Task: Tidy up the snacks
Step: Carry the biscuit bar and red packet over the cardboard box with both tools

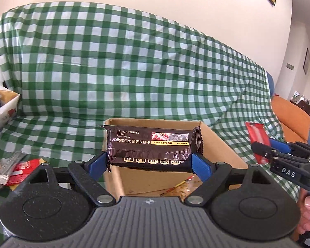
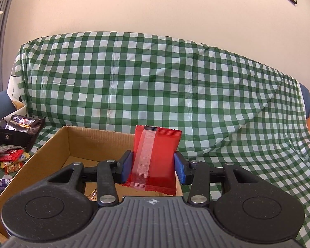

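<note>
Checked sofa cover [image 1: 134,62] behind, open cardboard box [image 2: 88,142] waiting as the drop spot. Left gripper [image 1: 149,162], spread wide, pinches the black truffle cracker pack [image 1: 150,146] lengthwise over it; right gripper [image 2: 153,166] nips the red packet [image 2: 157,155] upright above the rim.

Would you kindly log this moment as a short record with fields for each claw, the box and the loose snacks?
left claw: shut on dark cracker pack, held lengthwise over the box
right claw: shut on red packet, upright above the box
cardboard box: open, on checked cloth; a few wrappers inside
loose snacks: pile on the cloth left of the box
</note>
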`<state>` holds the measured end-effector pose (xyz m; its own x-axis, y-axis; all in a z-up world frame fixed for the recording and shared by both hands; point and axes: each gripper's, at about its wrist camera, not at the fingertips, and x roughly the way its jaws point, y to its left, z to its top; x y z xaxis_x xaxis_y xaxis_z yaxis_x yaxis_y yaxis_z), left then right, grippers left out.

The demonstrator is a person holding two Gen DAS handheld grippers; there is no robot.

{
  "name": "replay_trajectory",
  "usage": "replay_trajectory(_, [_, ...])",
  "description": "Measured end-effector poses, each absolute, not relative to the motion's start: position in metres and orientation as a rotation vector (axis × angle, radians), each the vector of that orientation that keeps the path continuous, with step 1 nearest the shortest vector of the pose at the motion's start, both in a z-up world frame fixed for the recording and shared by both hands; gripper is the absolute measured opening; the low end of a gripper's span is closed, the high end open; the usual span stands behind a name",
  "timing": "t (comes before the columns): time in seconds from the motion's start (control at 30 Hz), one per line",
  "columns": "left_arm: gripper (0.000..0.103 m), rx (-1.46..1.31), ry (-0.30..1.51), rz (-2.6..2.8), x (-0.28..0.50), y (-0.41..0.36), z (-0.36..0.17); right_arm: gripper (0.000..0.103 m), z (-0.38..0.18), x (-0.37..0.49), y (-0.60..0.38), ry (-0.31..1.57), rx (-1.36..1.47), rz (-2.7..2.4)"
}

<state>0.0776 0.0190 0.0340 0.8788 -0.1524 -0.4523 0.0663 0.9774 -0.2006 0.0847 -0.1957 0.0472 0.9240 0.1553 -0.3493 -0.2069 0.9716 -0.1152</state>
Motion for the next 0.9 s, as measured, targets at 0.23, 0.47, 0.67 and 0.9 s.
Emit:
replay_trajectory(0.23, [0.090, -0.167, 0.486, -0.151, 0.079, 0.005, 0.032, 0.045, 0.048, 0.085, -0.195, 0.343, -0.174, 0.186])
replay_trajectory(0.47, [0.090, -0.151, 0.473, -0.183, 0.076, -0.003, 0.032, 0.045, 0.049, 0.084, -0.194, 0.340, -0.180, 0.175])
replay_trajectory(0.67, [0.090, -0.148, 0.462, -0.197, 0.075, -0.004, 0.032, 0.045, 0.049, 0.083, -0.193, 0.339, -0.189, 0.177])
replay_trajectory(0.9, [0.090, -0.144, 0.456, -0.217, 0.072, -0.009, 0.033, 0.045, 0.050, 0.084, -0.193, 0.338, -0.196, 0.178])
